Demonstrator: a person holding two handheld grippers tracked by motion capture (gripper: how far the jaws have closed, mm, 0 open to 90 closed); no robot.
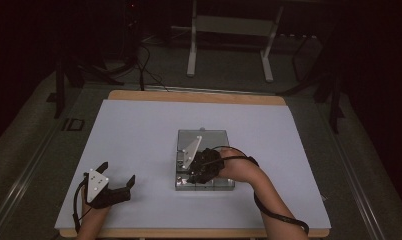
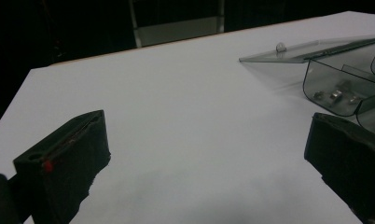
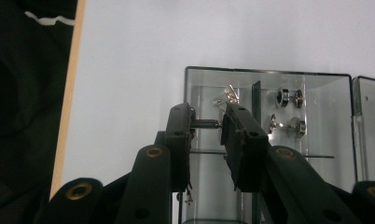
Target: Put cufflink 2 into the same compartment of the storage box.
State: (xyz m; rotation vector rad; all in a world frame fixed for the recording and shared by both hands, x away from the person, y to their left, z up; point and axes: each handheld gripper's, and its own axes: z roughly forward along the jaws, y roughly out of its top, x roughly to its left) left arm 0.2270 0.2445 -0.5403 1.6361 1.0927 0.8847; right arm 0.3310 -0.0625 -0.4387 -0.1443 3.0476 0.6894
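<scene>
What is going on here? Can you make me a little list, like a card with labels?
surface: white table top
box: clear smoky plastic compartment box, lid open
box contents: small shiny metal parts in compartments
right gripper: over the box, jaws shut on a small metal pin
left gripper: resting on the table, jaws open, holding nothing

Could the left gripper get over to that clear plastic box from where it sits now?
Probably yes. The left gripper rests open on the bare white table, with nothing between it and the clear box. But the right gripper, shut on a small metal pin, already crowds the compartments.
</scene>
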